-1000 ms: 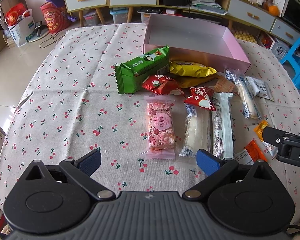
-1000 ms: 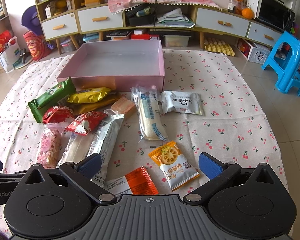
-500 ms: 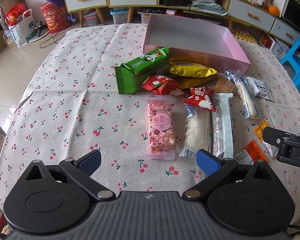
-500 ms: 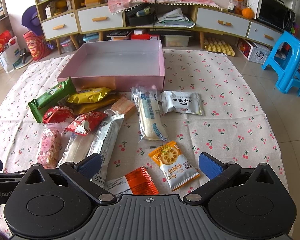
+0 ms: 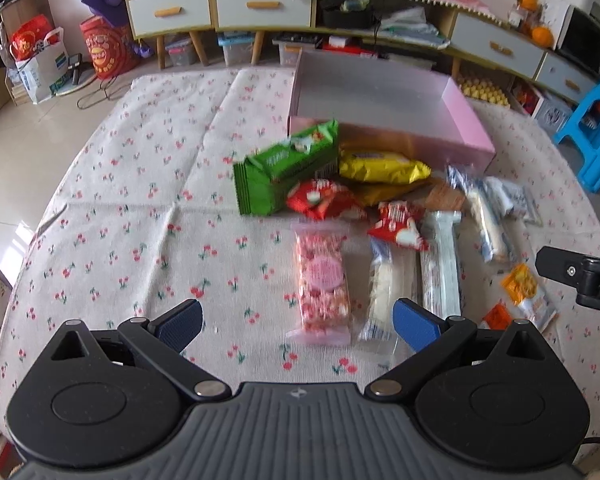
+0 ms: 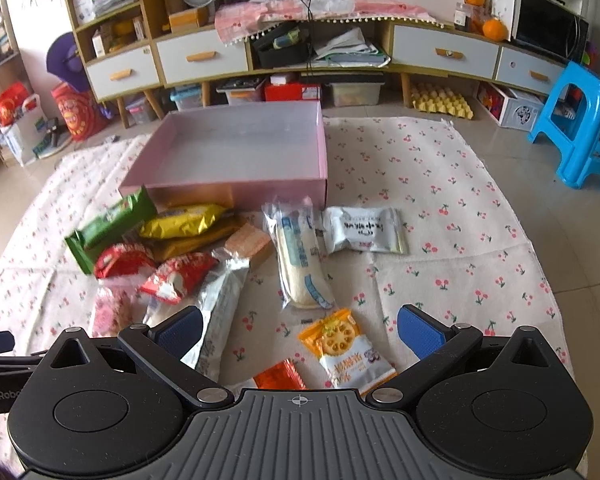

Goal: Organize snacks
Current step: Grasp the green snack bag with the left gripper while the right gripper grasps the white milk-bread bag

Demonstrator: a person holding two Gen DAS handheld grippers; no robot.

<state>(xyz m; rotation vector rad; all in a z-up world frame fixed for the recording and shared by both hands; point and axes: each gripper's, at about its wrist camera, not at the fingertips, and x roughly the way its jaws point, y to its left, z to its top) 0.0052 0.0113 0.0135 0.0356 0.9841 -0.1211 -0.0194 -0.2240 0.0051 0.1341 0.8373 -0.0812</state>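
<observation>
A cherry-print cloth point(image 6: 440, 208) covers the whole work surface, and at its far side sits the pink box point(image 6: 235, 184), open-topped with nothing in it, presumably the place the snacks are meant to end up. The packets lie loose in a rough fan just in front of the box's near wall: the green pack point(image 5: 287, 168) leans across a red one beside a yellow bag point(image 5: 380, 166), with a long cream bun packet point(image 6: 302, 260) and a white sachet point(image 6: 364, 230) further right, the pink nougat bar point(image 5: 324, 280) flat on the cloth nearer the left side, and the small orange cracker pouch point(image 6: 346, 350) closest to the right tool. The left gripper point(image 5: 295, 322) hovers released, jaws spread wide with nothing between them, roughly lined up on the nougat bar; the right gripper point(image 6: 300, 326) is likewise spread and empty above the orange pouch, so sorting looks not yet begun
</observation>
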